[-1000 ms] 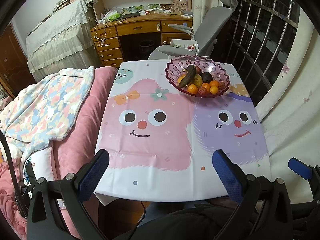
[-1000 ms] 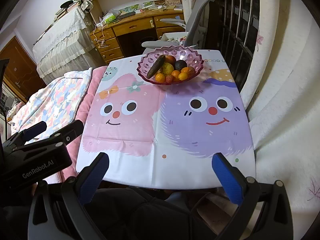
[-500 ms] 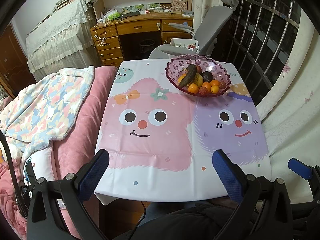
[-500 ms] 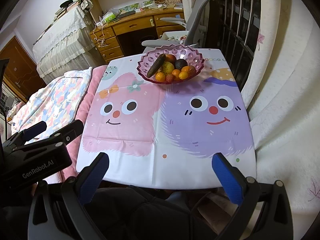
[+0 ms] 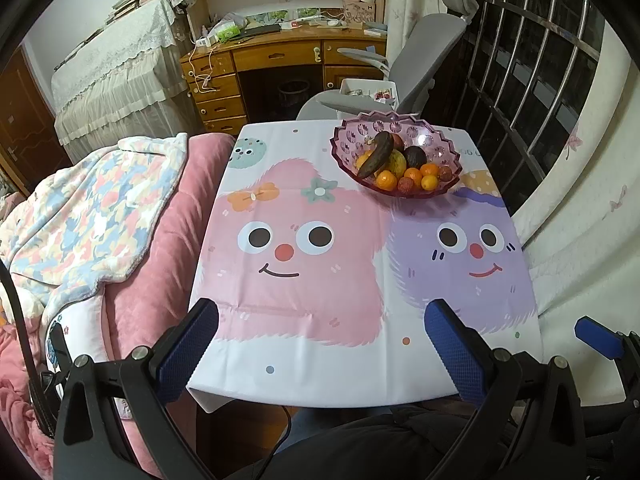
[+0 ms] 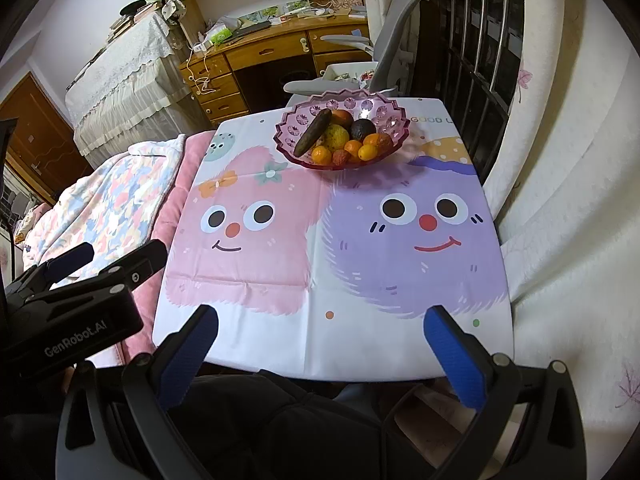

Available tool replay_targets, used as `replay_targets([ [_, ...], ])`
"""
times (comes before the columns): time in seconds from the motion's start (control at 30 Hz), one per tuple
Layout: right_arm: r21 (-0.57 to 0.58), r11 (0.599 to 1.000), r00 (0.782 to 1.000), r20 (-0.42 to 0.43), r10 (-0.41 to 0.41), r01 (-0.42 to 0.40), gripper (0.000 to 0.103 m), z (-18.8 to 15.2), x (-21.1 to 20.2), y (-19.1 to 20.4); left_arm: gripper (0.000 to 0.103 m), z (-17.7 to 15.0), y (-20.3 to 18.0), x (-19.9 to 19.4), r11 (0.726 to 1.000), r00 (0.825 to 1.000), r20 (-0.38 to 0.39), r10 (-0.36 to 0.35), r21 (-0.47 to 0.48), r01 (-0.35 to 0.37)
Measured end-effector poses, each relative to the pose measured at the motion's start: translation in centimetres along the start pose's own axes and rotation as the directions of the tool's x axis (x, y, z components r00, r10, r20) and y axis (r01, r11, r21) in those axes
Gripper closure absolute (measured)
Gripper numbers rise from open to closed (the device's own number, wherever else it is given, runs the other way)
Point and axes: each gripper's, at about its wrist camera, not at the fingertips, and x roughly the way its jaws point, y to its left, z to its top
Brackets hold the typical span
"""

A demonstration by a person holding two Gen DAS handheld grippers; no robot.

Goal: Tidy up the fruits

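Observation:
A pink glass bowl (image 5: 348, 136) (image 6: 390, 118) stands at the far side of the table. It holds several fruits: a dark cucumber (image 5: 376, 155) (image 6: 313, 138), a dark avocado (image 5: 415, 156) (image 6: 362, 128), small oranges (image 5: 386, 180) (image 6: 322, 155) and a yellow fruit (image 6: 336, 136). My left gripper (image 5: 322, 316) is open and empty above the near table edge. My right gripper (image 6: 320, 320) is open and empty beside it, also far from the bowl. The left gripper's body (image 6: 80, 304) shows in the right wrist view.
The table wears a cartoon cloth (image 5: 320, 248) with pink and purple faces. A pink bed with a flowered blanket (image 5: 92, 216) lies to the left. A grey office chair (image 5: 412, 60) and wooden desk (image 5: 280, 56) stand behind. A barred window (image 5: 528, 52) and curtain are on the right.
Both views have shifted very slightly; the bowl sits a touch lower in frame. Both grippers stay open and empty.

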Motion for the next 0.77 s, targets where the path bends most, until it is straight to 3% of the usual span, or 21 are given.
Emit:
replay_targets([
  [0.77, 0.004, 1.0, 1.0, -0.007, 0.0, 0.0, 0.0, 0.09, 0.35, 0.16, 0.001, 0.36, 0.38, 0.15, 1.0, 1.0, -0.001, -0.003, 0.001, 0.003],
])
